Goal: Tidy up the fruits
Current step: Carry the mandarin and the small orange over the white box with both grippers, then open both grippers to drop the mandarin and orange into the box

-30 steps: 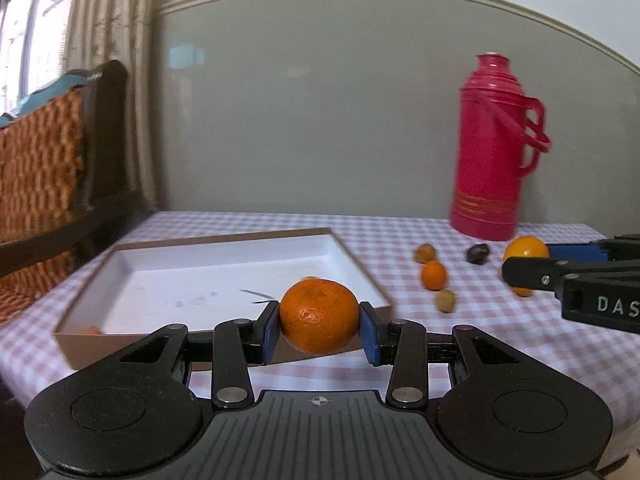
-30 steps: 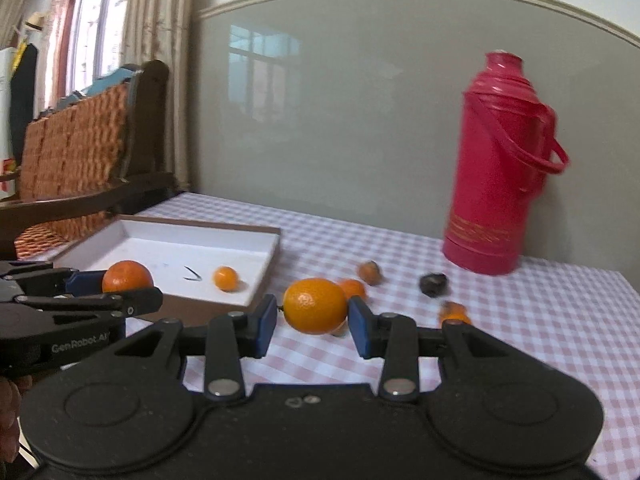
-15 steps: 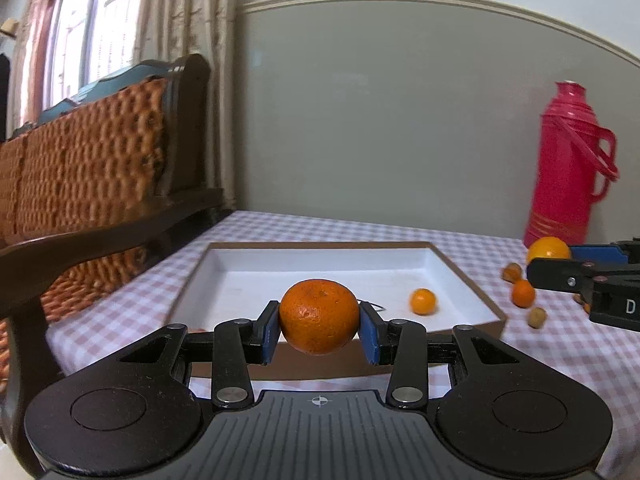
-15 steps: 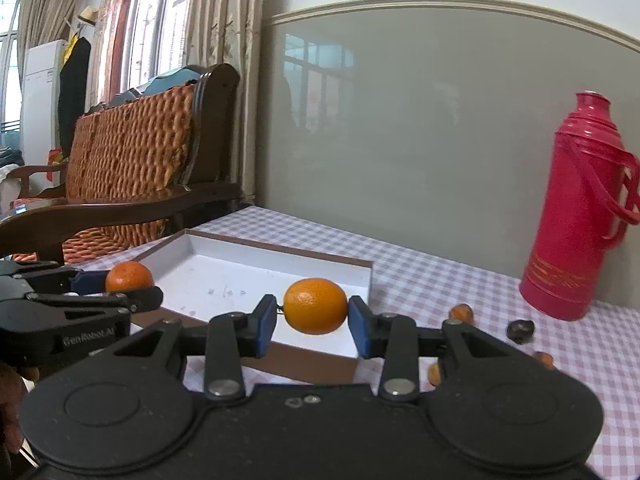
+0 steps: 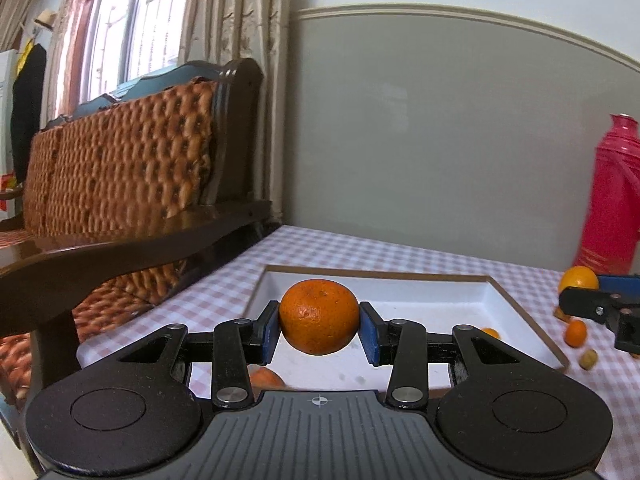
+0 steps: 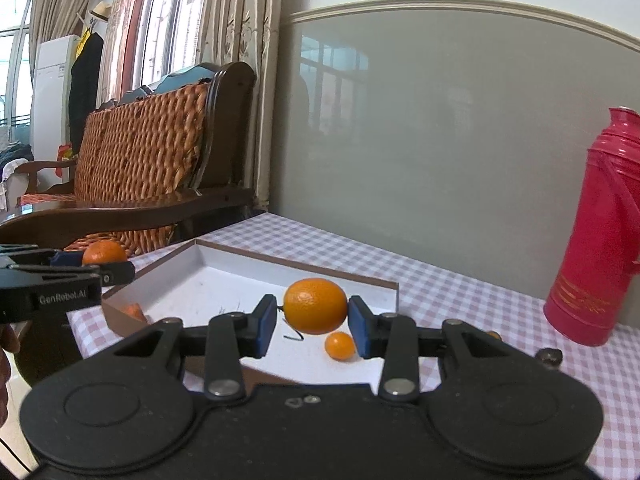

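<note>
At bottom centre, the left gripper [image 5: 319,330] is pinching a mandarin [image 5: 319,316] between its blue pads; the right gripper [image 6: 312,325] is likewise clamping an orange [image 6: 315,305]. Both fruits are hanging above the white tray [image 6: 208,256] at mid-frame, where a small orange [image 6: 340,345] is lying. Lowering each close to the floor before releasing should prevent rolling. A red flask [image 6: 600,240] is standing at far right.
</note>
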A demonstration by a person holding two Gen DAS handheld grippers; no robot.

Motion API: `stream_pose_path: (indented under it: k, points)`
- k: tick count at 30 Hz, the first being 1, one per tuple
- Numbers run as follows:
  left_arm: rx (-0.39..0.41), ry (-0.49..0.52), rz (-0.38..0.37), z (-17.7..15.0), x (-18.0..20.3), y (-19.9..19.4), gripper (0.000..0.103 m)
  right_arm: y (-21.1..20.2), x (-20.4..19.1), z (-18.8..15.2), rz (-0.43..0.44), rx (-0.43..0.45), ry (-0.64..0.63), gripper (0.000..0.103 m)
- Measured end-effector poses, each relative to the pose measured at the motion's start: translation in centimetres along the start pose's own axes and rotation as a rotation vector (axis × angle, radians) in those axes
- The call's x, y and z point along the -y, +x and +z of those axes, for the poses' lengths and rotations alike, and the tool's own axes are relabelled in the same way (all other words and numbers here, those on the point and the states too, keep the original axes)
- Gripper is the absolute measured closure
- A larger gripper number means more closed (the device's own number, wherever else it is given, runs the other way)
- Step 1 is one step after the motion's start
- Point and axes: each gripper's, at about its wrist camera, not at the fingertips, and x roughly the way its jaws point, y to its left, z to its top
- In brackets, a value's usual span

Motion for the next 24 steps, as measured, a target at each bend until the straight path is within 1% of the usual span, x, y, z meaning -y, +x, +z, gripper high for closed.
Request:
stream_pose_path:
  k: [9,17,21,22,23,24]
  points:
    - [-0.010,0.001,0.021,1.0,-0.4,3.5,0.062,4.0,1.4,0.8,-0.003,-0.014,0.034,0.072]
    - [-0.048,0.007,0.041,1.7,-0.7,7.4,0.062,7.7,3.0,1.4,-0.014,-0.028,0.061,0.072]
    - [-0.067,-0.008,0.055,1.8,-1.0,9.1,0.061,10.1,3.9,1.8,-0.014,-0.059,0.084,0.072]
    - [-0.073,-0.016,0.060,1.9,-1.1,9.6,0.061,11.1,4.2,2.0,-0.002,-0.090,0.087,0.072]
    - [-0.063,-0.026,0.067,1.8,-1.3,9.9,0.058,12.2,4.3,2.1,-0.005,-0.137,0.076,0.071]
    - [-0.045,-0.037,0.097,1.7,-1.4,9.9,0.023,13.1,4.4,2.0,-0.031,-0.168,0.067,0.068]
